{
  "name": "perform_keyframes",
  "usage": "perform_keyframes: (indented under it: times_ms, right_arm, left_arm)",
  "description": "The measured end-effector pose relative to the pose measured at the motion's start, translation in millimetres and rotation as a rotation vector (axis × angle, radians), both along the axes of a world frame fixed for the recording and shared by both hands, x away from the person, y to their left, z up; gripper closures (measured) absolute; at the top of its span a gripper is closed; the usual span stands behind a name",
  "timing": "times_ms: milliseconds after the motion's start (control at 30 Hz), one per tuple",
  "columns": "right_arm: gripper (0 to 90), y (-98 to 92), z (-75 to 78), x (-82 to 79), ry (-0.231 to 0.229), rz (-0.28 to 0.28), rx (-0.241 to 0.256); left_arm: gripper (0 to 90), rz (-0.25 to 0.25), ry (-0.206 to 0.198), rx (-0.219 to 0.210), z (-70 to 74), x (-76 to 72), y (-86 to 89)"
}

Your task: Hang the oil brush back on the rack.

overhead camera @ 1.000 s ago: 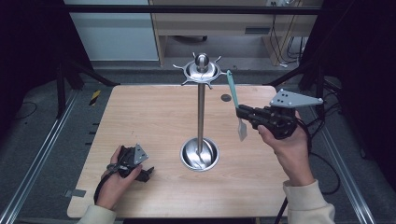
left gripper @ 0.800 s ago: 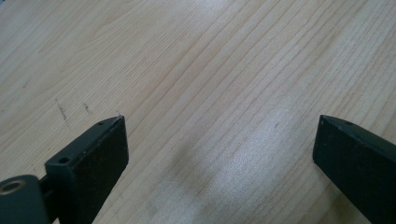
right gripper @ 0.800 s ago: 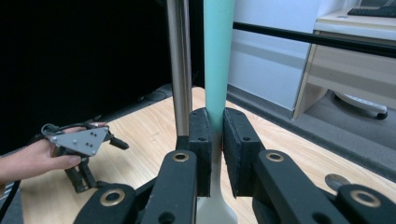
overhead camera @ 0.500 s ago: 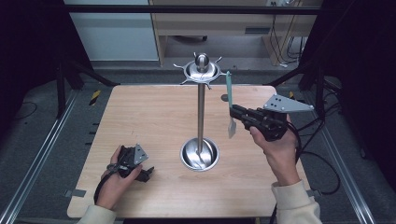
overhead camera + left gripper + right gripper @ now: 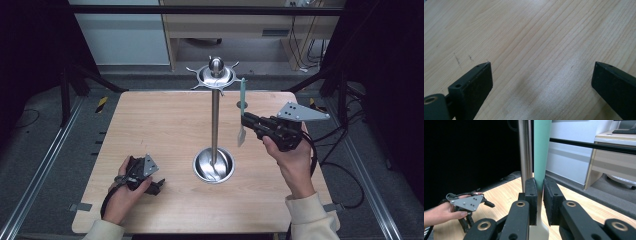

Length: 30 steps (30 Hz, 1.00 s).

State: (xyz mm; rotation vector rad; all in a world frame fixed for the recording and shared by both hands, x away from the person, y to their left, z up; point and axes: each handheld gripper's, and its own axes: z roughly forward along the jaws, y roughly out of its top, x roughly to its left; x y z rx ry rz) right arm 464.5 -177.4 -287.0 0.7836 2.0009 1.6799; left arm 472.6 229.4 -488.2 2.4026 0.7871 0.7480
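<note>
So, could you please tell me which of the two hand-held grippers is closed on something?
The right hand-held gripper: its jaws clamp the green-handled utensil upright beside the stand's pole. The left hand-held gripper rests open on the table.

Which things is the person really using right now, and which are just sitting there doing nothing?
In use:
- spatula, teal handle up, held upright
- right gripper, jaws shut on the spatula
- metal stand with hooks on top, close beside the spatula

Just sitting there:
- left gripper, resting on the table, jaws open, nothing between them
- yellow and black thing on the floor
</note>
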Motion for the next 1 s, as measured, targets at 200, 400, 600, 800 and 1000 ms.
perform_keyframes:
  times_ms: [200,400,600,800,1000]
  right_arm:
    - [81.9,2.8,0.0,1.0,0.002,0.008,-0.003]
    - [81.6,5.0,-0.2,2.5,0.001,0.016,-0.004]
    - [77.6,6.7,0.9,3.5,0.006,0.028,0.003]
    - [68.8,9.3,3.7,1.2,-0.011,0.018,-0.023]
    - [50.2,8.2,5.6,-1.3,-0.02,-0.047,-0.063]
  left_arm:
    - [3.1,-0.002,-0.001,0.003,0.1,0.1,0.0]
    - [3.1,0.0,-0.002,0.003,0.3,0.1,0.0]
    - [3.1,0.0,0.002,0.0,0.0,-0.2,-0.2]
    - [3.1,0.001,0.0,0.0,0.5,0.2,0.4]
    - [3.1,0.003,-0.001,-0.002,0.5,-0.1,0.4]
